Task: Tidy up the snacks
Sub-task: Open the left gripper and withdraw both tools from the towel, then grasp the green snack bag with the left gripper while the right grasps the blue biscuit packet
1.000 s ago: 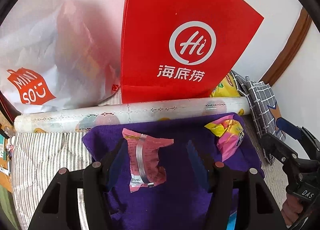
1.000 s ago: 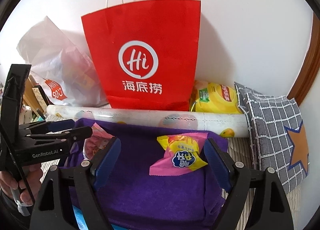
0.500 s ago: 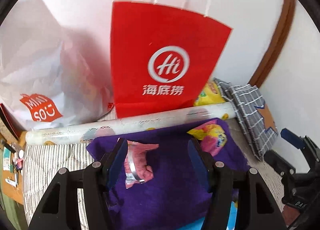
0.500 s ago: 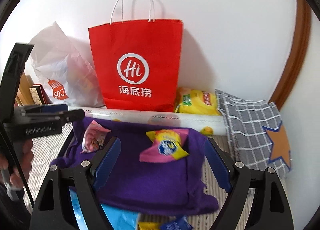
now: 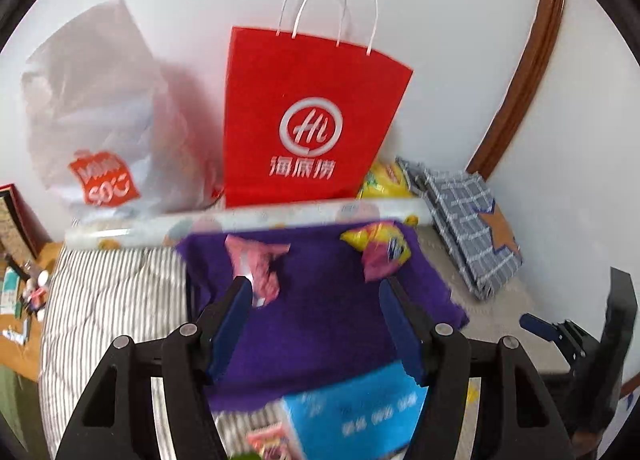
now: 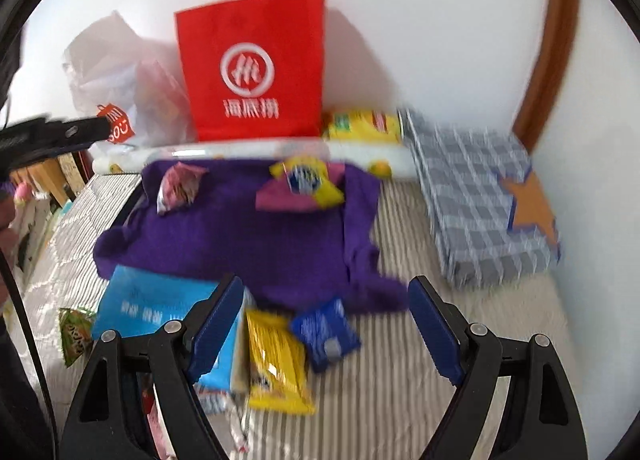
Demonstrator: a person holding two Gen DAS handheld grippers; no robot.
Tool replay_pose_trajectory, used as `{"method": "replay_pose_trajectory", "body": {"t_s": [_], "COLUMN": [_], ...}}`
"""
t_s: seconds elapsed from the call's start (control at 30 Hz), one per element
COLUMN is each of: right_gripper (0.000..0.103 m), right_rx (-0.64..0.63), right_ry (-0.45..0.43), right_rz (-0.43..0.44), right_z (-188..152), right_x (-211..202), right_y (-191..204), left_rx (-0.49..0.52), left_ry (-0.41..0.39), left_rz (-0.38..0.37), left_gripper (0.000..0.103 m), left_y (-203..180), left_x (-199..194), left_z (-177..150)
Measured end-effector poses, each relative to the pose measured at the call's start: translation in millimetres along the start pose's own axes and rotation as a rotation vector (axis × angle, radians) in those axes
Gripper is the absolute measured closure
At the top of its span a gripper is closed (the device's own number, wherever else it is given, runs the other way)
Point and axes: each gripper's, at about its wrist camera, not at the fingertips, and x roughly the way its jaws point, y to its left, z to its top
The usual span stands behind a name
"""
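Note:
A pink snack packet point(image 5: 256, 264) and a yellow-and-pink packet point(image 5: 380, 248) lie at the far end of a purple cloth point(image 5: 320, 332). My left gripper point(image 5: 316, 292) hovers over the cloth's middle, jaws opening slightly, nothing between them. My right gripper point(image 6: 325, 288) hangs above the cloth's near edge, jaws closing on nothing. Below it on the striped bedding point(image 6: 400, 380) lie a yellow packet point(image 6: 276, 360), a dark blue packet point(image 6: 324, 332), a light blue box point(image 6: 152, 308) and a green packet point(image 6: 74, 332). The pink packet point(image 6: 180, 186) and the yellow-and-pink packet point(image 6: 304, 184) show here too.
A red paper bag point(image 5: 308, 120) and a white plastic bag point(image 5: 100, 112) stand against the wall behind a patterned roll point(image 5: 240, 220). A yellow chip bag point(image 6: 364, 126) and a grey checked cushion point(image 6: 480, 196) lie at the right. A wooden shelf point(image 5: 24, 268) borders the left.
Both grippers have pulled back from the purple cloth, so the two packets on it look smaller. The blue box and loose packets at the near edge have come into view. The right jaws stand narrower.

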Motion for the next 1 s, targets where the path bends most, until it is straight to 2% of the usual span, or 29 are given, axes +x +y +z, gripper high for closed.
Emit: {"method": "replay_pose_trajectory", "body": {"t_s": [0.13, 0.27, 0.53, 0.73, 0.9, 1.0], "right_gripper": [0.044, 0.048, 0.048, 0.048, 0.045, 0.045], "right_rx": [0.053, 0.059, 0.035, 0.039, 0.014, 0.031], "right_ry": [0.058, 0.065, 0.073, 0.120, 0.136, 0.150], "right_rz": [0.018, 0.005, 0.066, 0.096, 0.051, 0.056], "right_z": [-19, -27, -27, -26, -27, -28], "right_x": [15, 24, 49, 74, 89, 95], "right_y": [-14, -19, -20, -22, -19, -24], "left_rx": [-0.016, -0.044, -0.059, -0.083, -0.070, -0.057], "left_ry": [0.023, 0.043, 0.070, 0.099, 0.116, 0.119], "left_rz": [0.042, 0.062, 0.145, 0.143, 0.143, 0.140], "left_gripper": [0.039, 0.039, 0.039, 0.039, 0.039, 0.039], "left_y": [8, 23, 45, 50, 46, 44], "left_x": [-9, -16, -21, -12, -5, -4], "left_z": [-23, -43, -65, -72, -76, -77]}}
